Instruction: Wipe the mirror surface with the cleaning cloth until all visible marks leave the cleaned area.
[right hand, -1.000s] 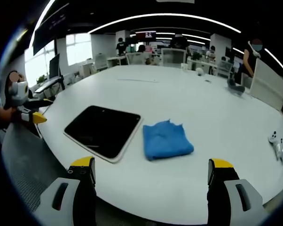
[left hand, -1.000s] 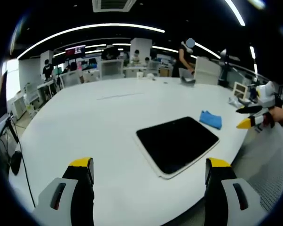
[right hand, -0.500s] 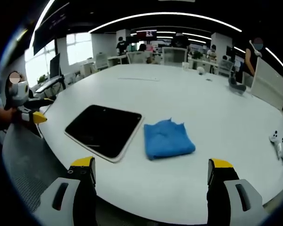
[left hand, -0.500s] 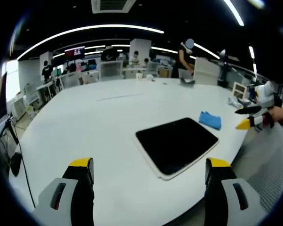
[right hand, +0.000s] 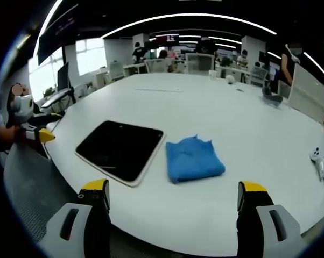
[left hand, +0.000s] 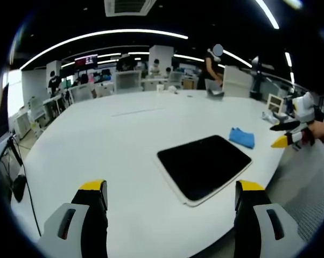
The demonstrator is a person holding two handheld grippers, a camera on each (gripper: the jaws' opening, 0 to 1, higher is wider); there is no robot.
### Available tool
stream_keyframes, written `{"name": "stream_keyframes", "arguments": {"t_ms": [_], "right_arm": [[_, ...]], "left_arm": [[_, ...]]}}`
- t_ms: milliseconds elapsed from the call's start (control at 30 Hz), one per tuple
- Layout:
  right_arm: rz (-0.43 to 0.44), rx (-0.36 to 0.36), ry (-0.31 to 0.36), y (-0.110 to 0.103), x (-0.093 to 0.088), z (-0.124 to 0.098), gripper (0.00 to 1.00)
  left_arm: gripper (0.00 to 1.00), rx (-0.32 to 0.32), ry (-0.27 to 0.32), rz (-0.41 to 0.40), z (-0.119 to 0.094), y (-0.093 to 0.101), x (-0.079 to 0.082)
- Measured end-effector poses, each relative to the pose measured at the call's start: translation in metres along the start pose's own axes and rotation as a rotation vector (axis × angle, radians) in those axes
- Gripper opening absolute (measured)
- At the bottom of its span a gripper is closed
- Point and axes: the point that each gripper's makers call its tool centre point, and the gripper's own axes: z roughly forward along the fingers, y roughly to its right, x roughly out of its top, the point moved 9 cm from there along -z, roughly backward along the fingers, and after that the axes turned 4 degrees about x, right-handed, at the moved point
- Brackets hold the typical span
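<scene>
the mirror lies flat on the white worktop, a dark rounded panel with a pale edge, set close to the worktop's near rim so both hands can reach it. the cleaning cloth is a folded blue square lying just beside the mirror's right edge as seen from the right hand-held gripper, not touching the glass as far as can be told. it sits ahead of that gripper and between its two jaws' lines, which suggests the right hand is lined up to take it

the right hand-held gripper has its jaws spread wide and holds nothing, hanging short of the worktop edge. the left hand-held gripper is likewise wide and empty, facing the mirror from the other side, with the cloth beyond the mirror's far corner. each gripper shows in the other's view at the side, held off the worktop: the right one to the far right, the left one to the far left

no marks can be made out on the mirror at this size. judging by the layout, wiping has not begun; the cloth is untouched. the likely division is that the right hand fetches the cloth while the left stays near to steady the mirror, since a loose flat panel could slide under rubbing
</scene>
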Motion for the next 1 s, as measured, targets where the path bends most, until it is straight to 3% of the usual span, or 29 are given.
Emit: {"name": "stream_keyframes", "arguments": {"t_ms": [233, 367, 1000], "right_arm": [[-0.01, -0.006, -0.024, 0.0, -0.002, 0.0, 0.99], [-0.018, 0.009, -0.03, -0.001, -0.001, -0.001, 0.98], [-0.042, 0.015, -0.081, 0.003, 0.011, -0.006, 0.95]], "left_arm": [[0.99, 0.002, 0.002, 0.009, 0.0, 0.0, 0.0], [0.99, 0.018, -0.005, 0.07, 0.0, 0.002, 0.002], [0.99, 0.008, -0.015, 0.031, 0.0, 0.0, 0.0]]}}
